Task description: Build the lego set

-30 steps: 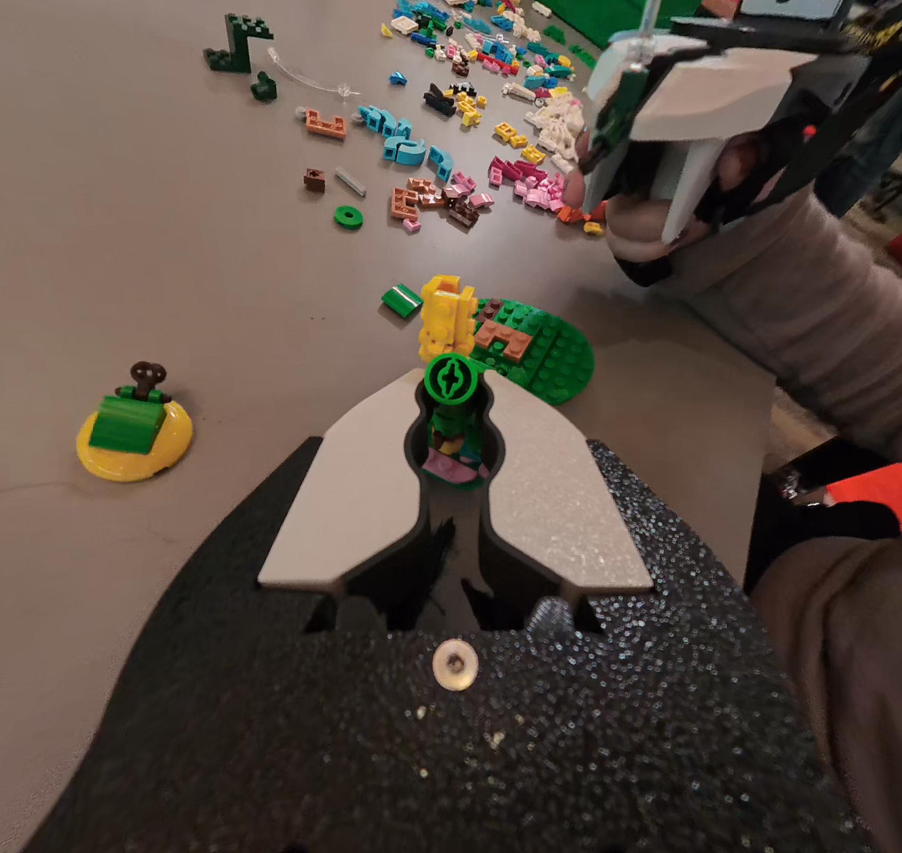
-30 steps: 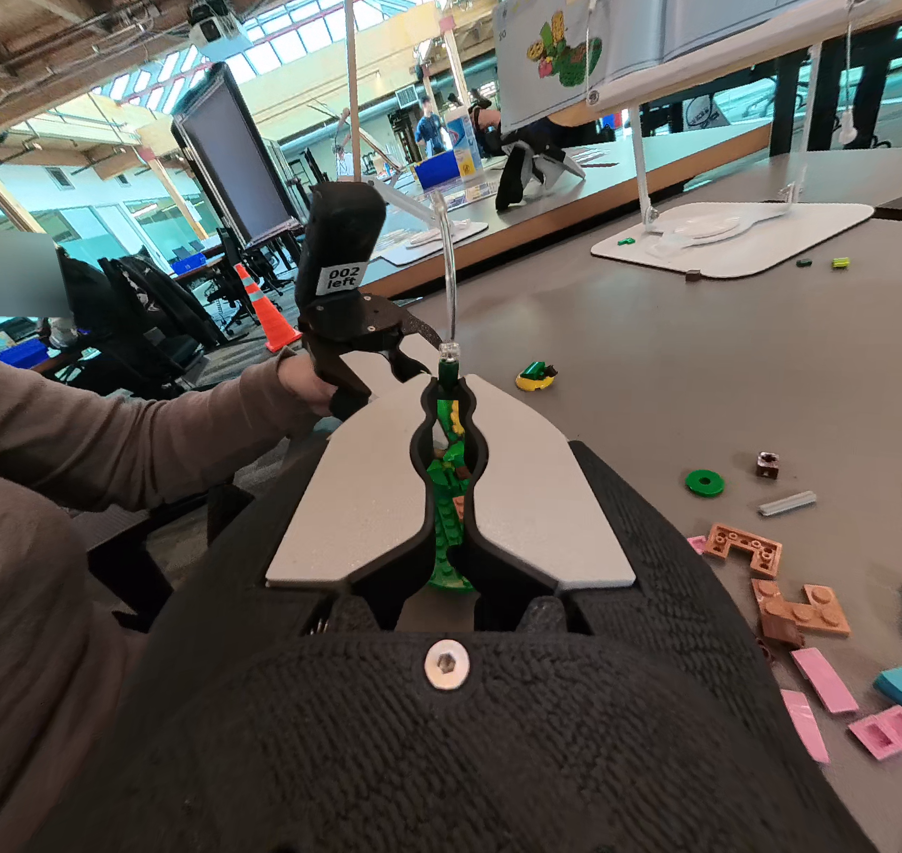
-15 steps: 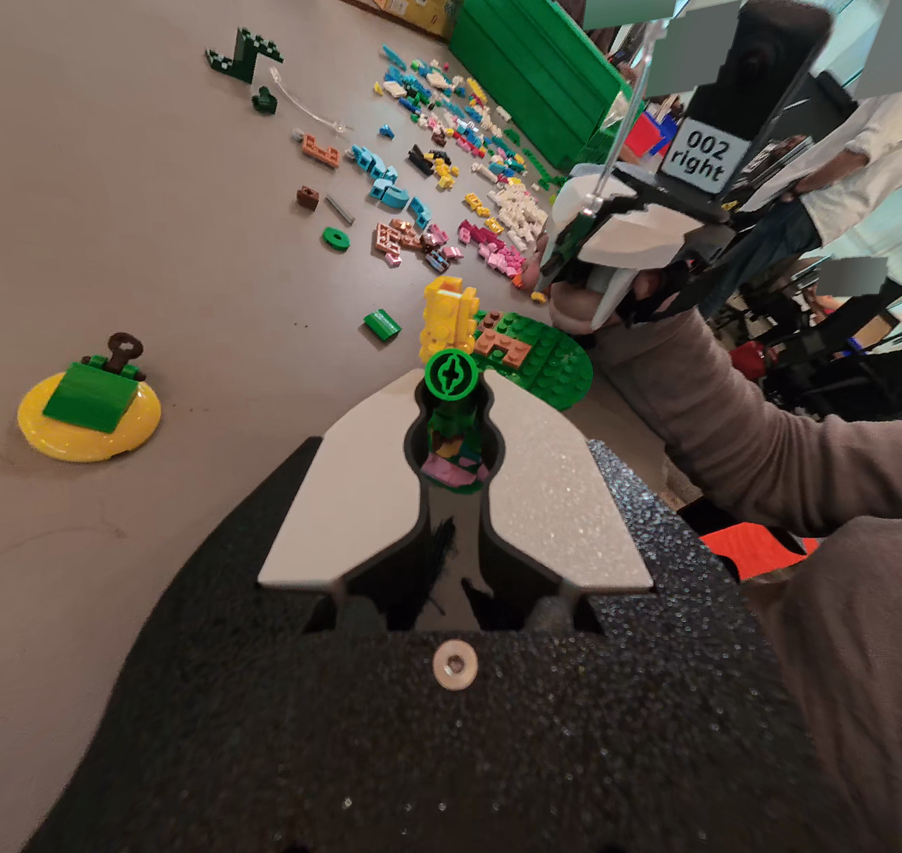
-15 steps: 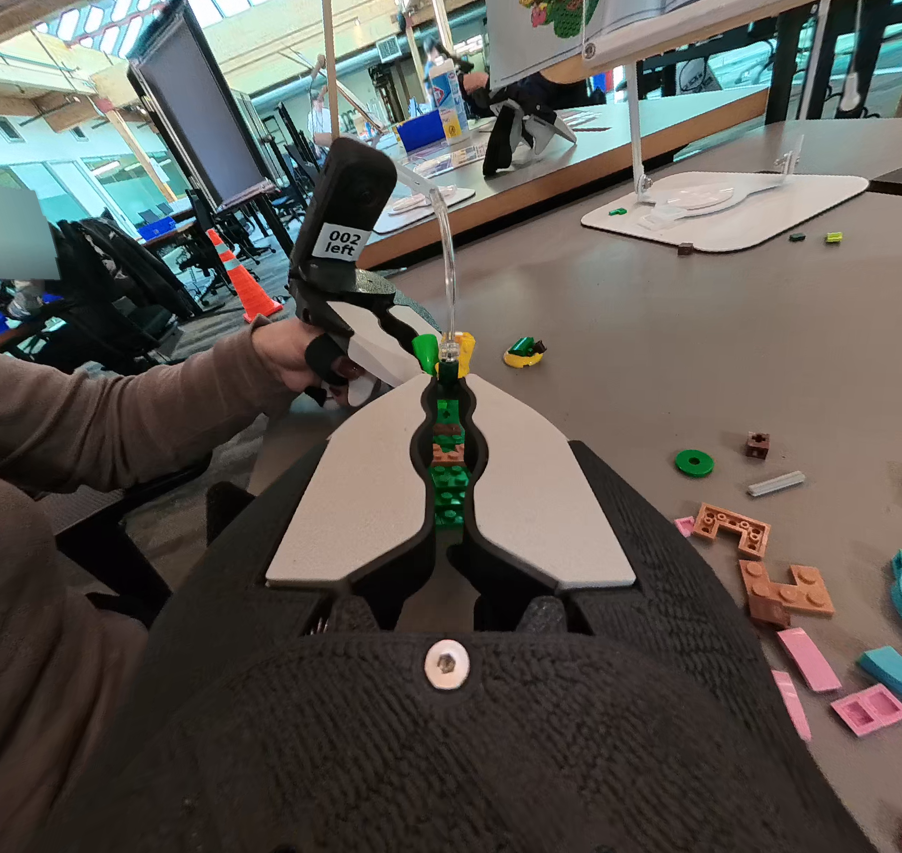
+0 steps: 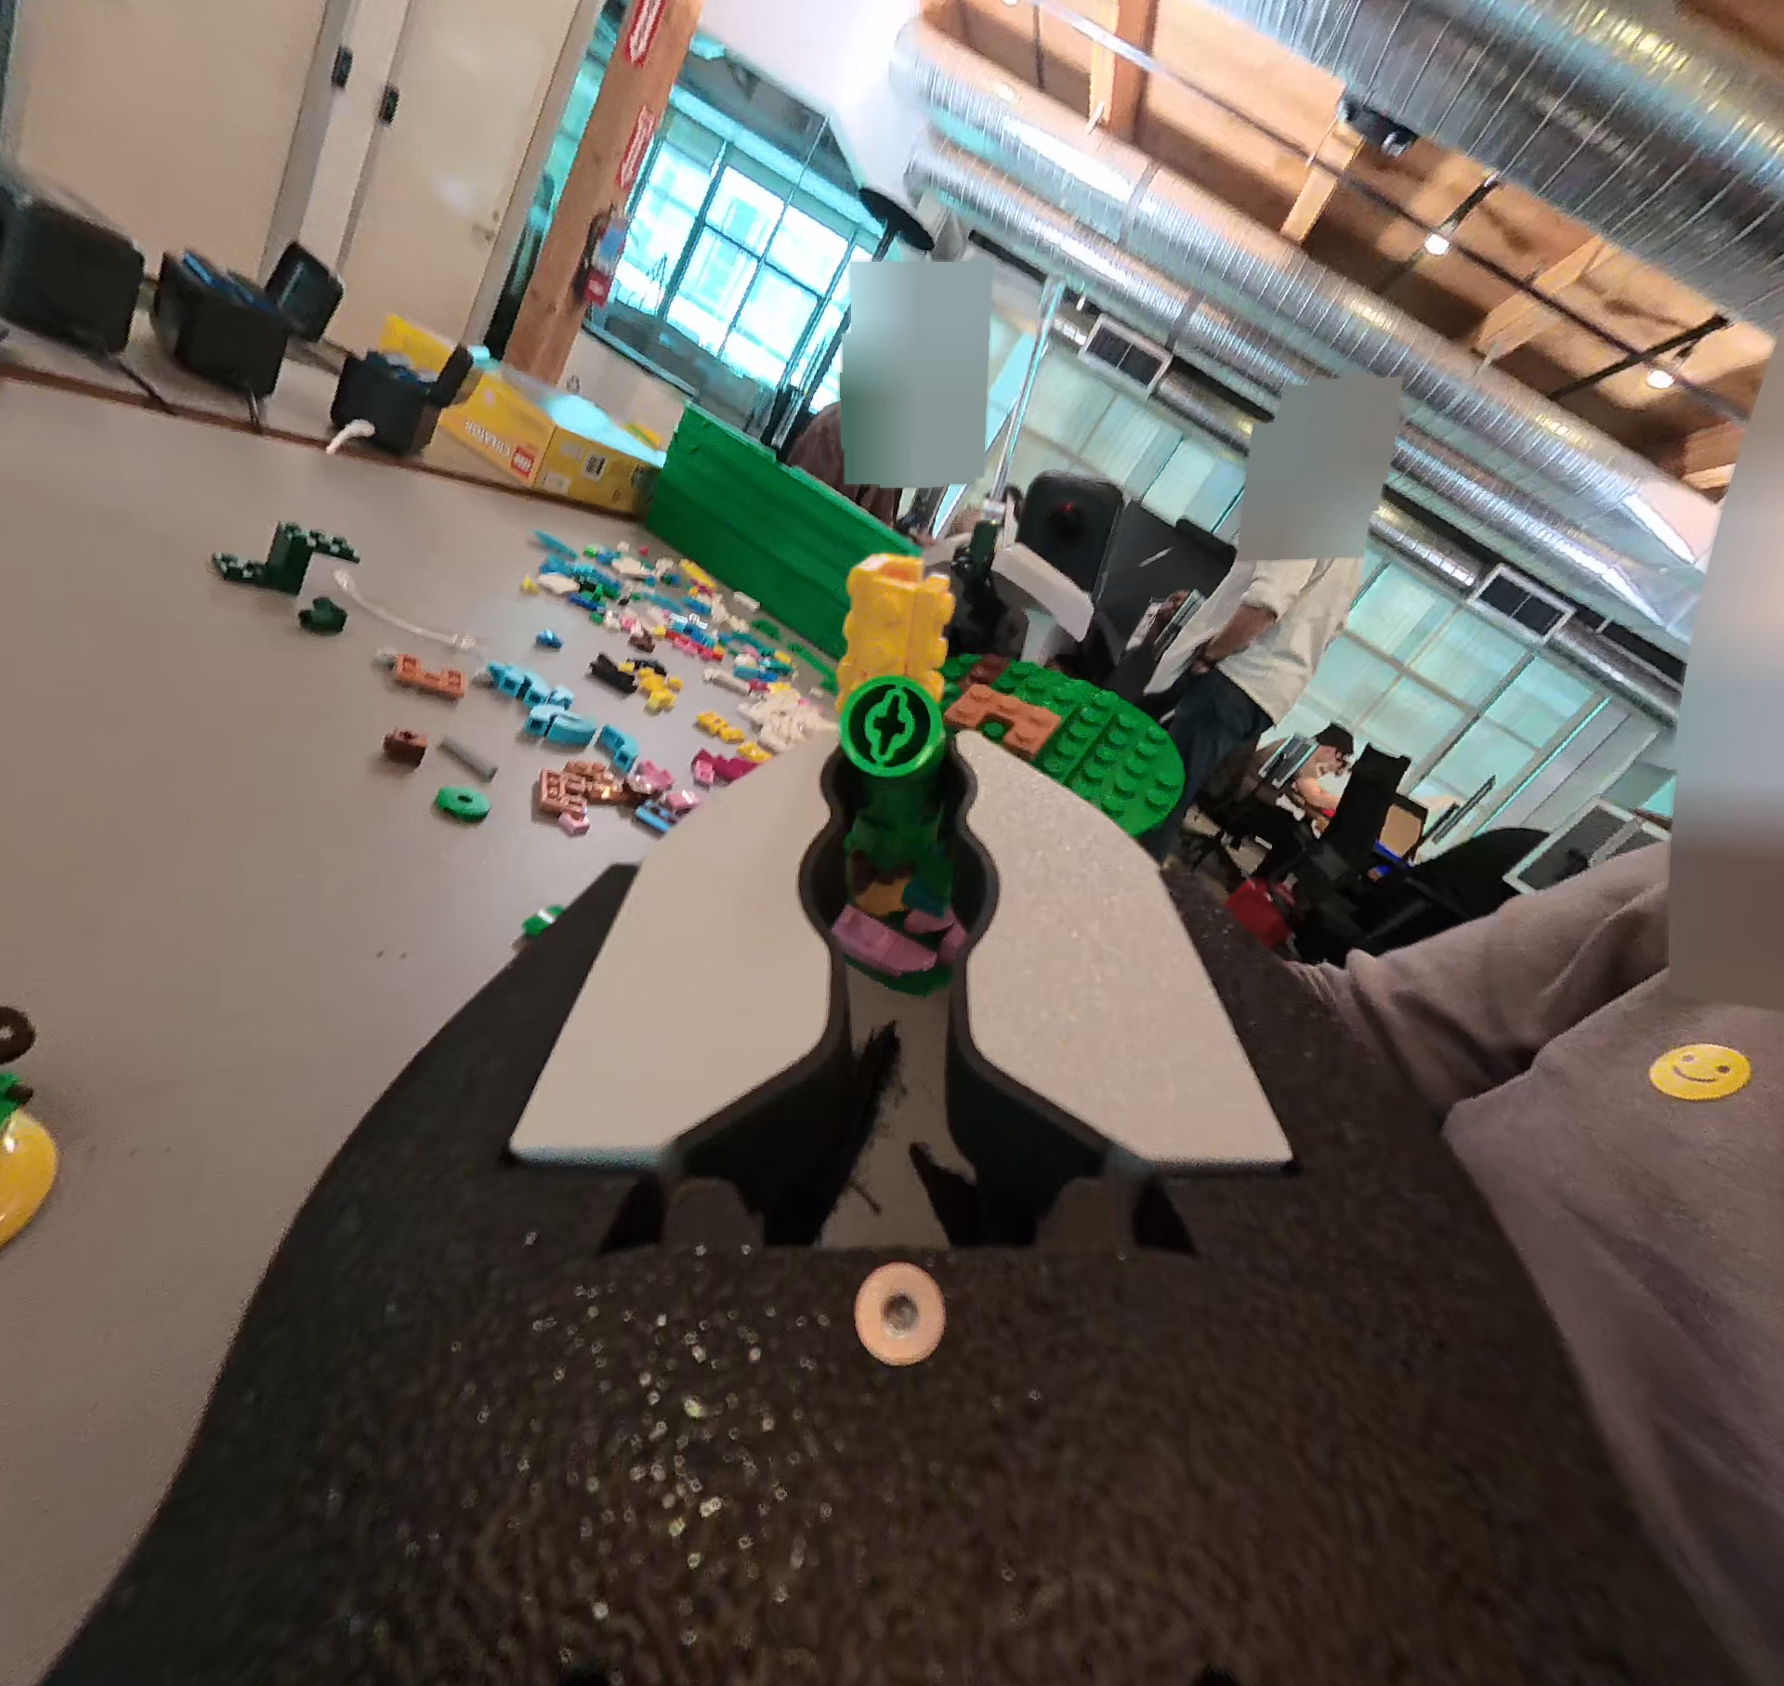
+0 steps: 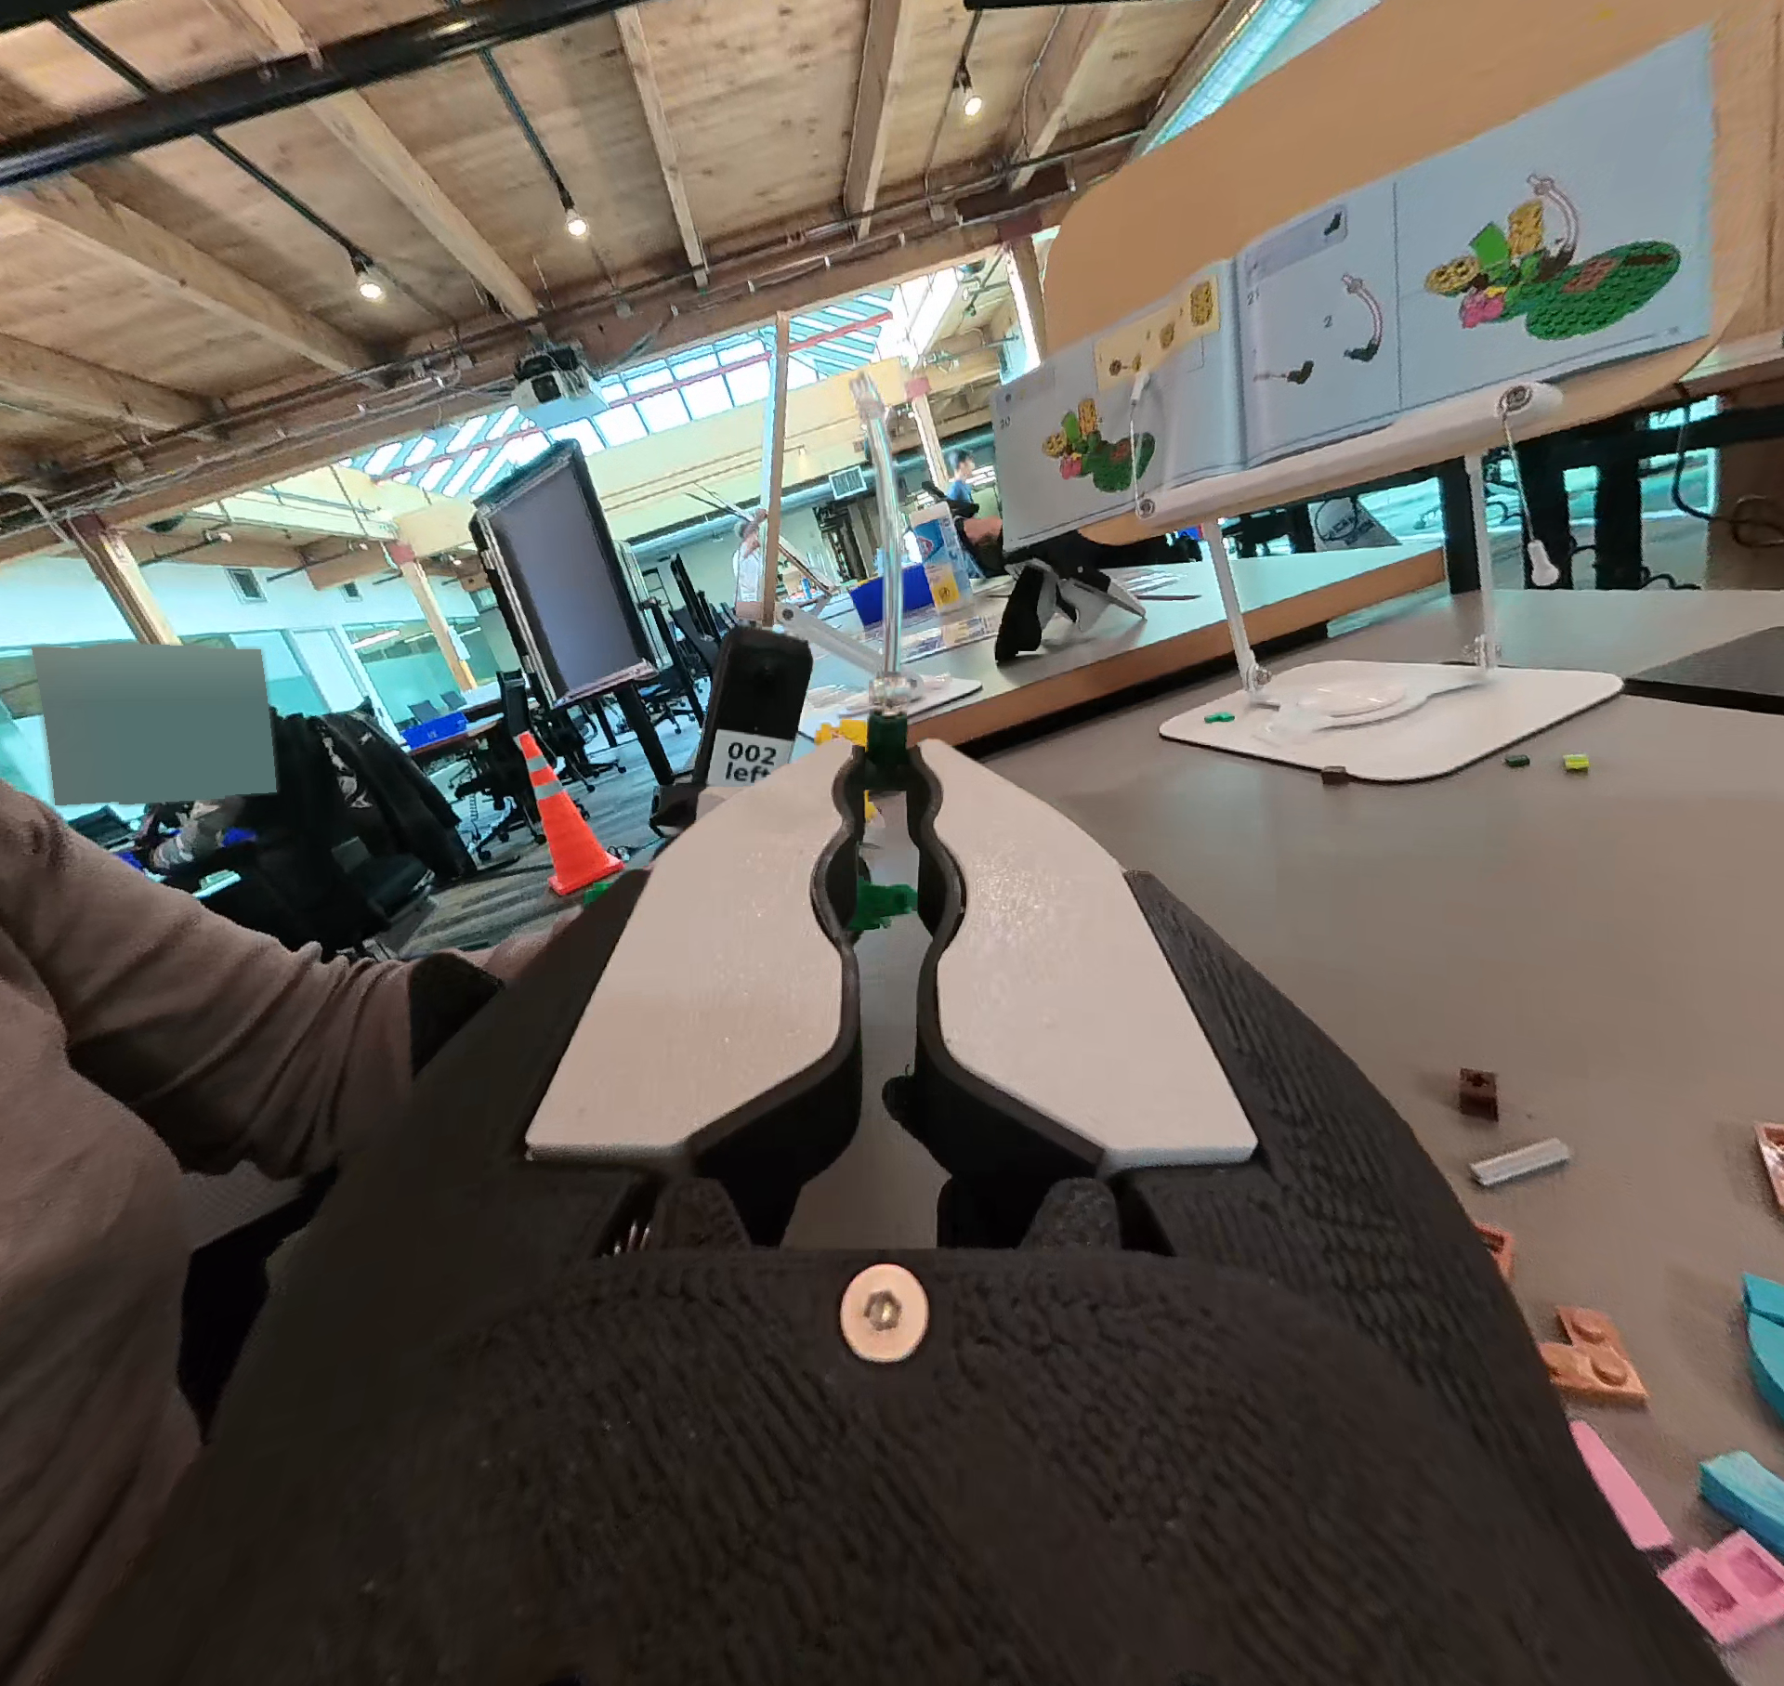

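Observation:
My left gripper [image 5: 893,757] is shut on the lego model and holds it up off the table. The model has a green round stud piece [image 5: 890,726], a yellow stack [image 5: 893,621], pink bits [image 5: 883,935] and a round green baseplate [image 5: 1096,752] with brown plates. My right gripper [image 6: 886,752] is shut on a small dark green piece [image 6: 886,742] with a clear curved tube [image 6: 883,559] standing up from it. It sits just behind the yellow stack, and its white fingers [image 5: 1028,578] show in the left wrist view. The left gripper's handle [image 6: 753,723] shows beyond my right fingertips.
A pile of loose bricks [image 5: 656,655] lies on the grey table before a green bin [image 5: 763,520]. A dark green sub-build [image 5: 280,559] sits far left. The instruction booklet [image 6: 1351,327] rests on a white stand [image 6: 1390,713]. Pink, brown and teal pieces [image 6: 1593,1369] lie at right. The gap from one gripper's tips to the other's is roughly 9 cm.
Both grippers have tilted upward and come together. The left gripper has lifted the model off the table. The right gripper with the tube piece now sits right behind the yellow stack.

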Demonstrator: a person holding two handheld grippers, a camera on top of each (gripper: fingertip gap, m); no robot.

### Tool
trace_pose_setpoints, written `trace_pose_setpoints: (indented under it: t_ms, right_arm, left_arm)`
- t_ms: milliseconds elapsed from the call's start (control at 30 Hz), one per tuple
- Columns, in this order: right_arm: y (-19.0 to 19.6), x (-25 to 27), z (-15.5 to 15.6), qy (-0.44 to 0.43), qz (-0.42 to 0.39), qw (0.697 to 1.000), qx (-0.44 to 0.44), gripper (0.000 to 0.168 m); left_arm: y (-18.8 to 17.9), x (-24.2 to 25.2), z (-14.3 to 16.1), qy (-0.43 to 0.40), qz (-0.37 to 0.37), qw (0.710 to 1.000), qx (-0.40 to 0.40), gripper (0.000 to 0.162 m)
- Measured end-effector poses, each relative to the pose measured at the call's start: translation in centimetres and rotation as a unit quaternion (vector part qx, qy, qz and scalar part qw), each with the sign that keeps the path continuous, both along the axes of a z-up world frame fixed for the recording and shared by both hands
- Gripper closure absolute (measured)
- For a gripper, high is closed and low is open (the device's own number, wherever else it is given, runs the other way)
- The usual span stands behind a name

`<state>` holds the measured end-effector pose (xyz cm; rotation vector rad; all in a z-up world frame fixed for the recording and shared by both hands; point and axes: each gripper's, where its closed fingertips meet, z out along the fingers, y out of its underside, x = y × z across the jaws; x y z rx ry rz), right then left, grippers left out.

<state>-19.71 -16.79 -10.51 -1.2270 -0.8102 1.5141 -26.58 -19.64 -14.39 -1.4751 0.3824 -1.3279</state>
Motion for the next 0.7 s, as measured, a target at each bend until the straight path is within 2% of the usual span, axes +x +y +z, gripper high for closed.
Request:
trace_pose_setpoints:
  t_ms: [133, 300, 533, 700]
  right_arm:
    - [-0.2, 0.4, 0.7, 0.007, -0.003, 1.000, 0.010, 0.163]
    - [0.1, 1.0, 1.1, 0.014, -0.012, 1.000, 0.009, 0.163]
    - [0.3, 0.8, 0.6, 0.009, -0.008, 1.000, -0.002, 0.163]
    - [0.6, 0.1, -0.6, -0.035, -0.027, 0.999, 0.013, 0.163]
  left_arm:
    - [0.1, 0.2, 0.6, -0.016, 0.028, 0.999, 0.022, 0.146]
    - [-0.1, 1.5, 0.0, -0.002, 0.022, 1.000, 0.018, 0.146]
    - [0.6, 1.5, -1.6, 0.069, 0.056, 0.996, 0.005, 0.146]
    - [1.4, 0.3, -3.2, 0.184, 0.125, 0.975, -0.008, 0.146]
